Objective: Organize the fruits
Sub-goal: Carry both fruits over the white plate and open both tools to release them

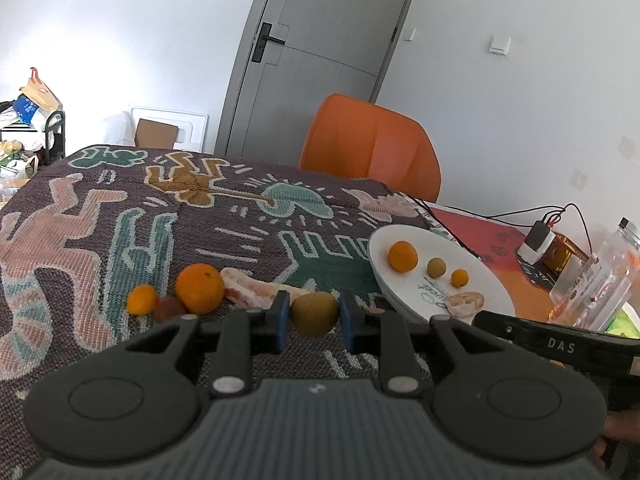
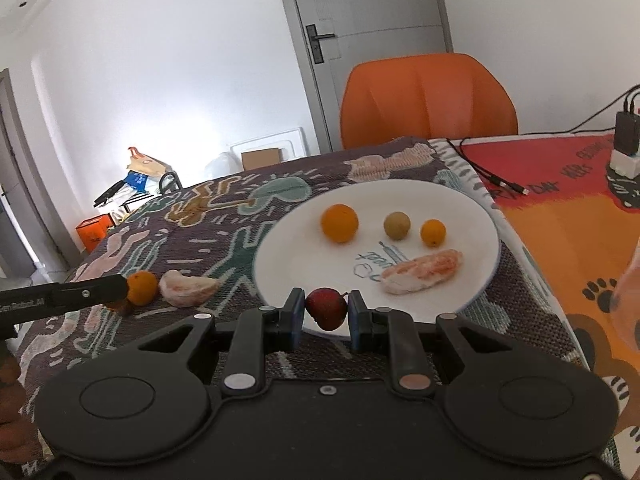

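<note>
My left gripper (image 1: 314,314) is shut on a green-brown round fruit (image 1: 314,313), held just above the patterned cloth. Beside it on the cloth lie a large orange (image 1: 199,288), a small orange (image 1: 142,299), a dark red fruit (image 1: 168,307) and a peeled pomelo segment (image 1: 256,292). My right gripper (image 2: 325,309) is shut on a red fruit (image 2: 326,307) over the near rim of the white plate (image 2: 280,272). The plate holds an orange (image 2: 339,223), a green-brown fruit (image 2: 397,225), a small orange (image 2: 433,233) and a pomelo segment (image 2: 422,271).
An orange chair (image 2: 428,100) stands behind the table. Cables (image 2: 496,178) and a charger block (image 2: 626,148) lie on the orange mat to the right. A clear plastic bottle (image 1: 600,276) stands at the right. The left gripper's body (image 2: 64,294) reaches in from the left.
</note>
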A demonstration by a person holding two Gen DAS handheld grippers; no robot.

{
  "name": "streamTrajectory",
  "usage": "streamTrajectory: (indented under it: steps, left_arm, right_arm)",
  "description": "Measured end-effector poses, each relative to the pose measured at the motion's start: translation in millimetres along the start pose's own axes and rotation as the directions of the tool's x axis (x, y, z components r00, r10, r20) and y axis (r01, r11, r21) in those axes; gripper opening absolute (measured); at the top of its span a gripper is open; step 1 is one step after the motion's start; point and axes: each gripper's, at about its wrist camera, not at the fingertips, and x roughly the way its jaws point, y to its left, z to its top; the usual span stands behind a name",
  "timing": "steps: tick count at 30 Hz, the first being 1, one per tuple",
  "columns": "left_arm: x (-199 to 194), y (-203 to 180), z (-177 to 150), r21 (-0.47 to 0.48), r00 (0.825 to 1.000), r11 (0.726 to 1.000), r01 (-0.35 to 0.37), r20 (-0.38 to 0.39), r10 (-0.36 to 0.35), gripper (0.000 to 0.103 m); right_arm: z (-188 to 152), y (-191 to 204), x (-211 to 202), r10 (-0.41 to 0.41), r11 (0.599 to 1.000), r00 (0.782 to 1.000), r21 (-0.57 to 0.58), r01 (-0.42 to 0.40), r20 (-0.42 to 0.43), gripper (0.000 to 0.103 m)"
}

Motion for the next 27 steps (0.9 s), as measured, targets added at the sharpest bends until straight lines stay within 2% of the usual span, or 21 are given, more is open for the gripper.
streamTrajectory:
  steps: [4, 6, 12, 27]
  left_arm:
    - [-0.5, 0.2, -0.4, 0.003, 1.0, 1.0, -0.004, 0.0, 0.004, 0.025]
    - [0.2, 0.3, -0.2, 0.005, 1.0, 1.0, -0.006, -0.001, 0.006, 0.025]
    - [2.7, -3.4, 1.4, 0.02, 1.0, 1.0, 0.0, -0.004, 0.0, 0.025]
    - [29.3, -52.9, 14.9, 0.116, 0.994, 0.987, 0.108, -0.02, -0.107, 0.025]
  right_arm:
    - [-0.4, 1.3, 3.7, 0.006, 1.0, 1.0, 0.001, -0.006, -0.005, 0.023]
    - [-0.6, 4.7, 4.4, 0.025, 1.0, 1.0, -0.008, -0.025, -0.007, 0.028]
    - [-2.2, 7.1, 1.5, 0.034, 0.999, 0.999, -0.01, -0.034, -0.005, 0.029]
    - [-3.4, -6.8, -20.7, 0.009, 1.0, 1.0, 0.025, -0.01, 0.025, 0.029]
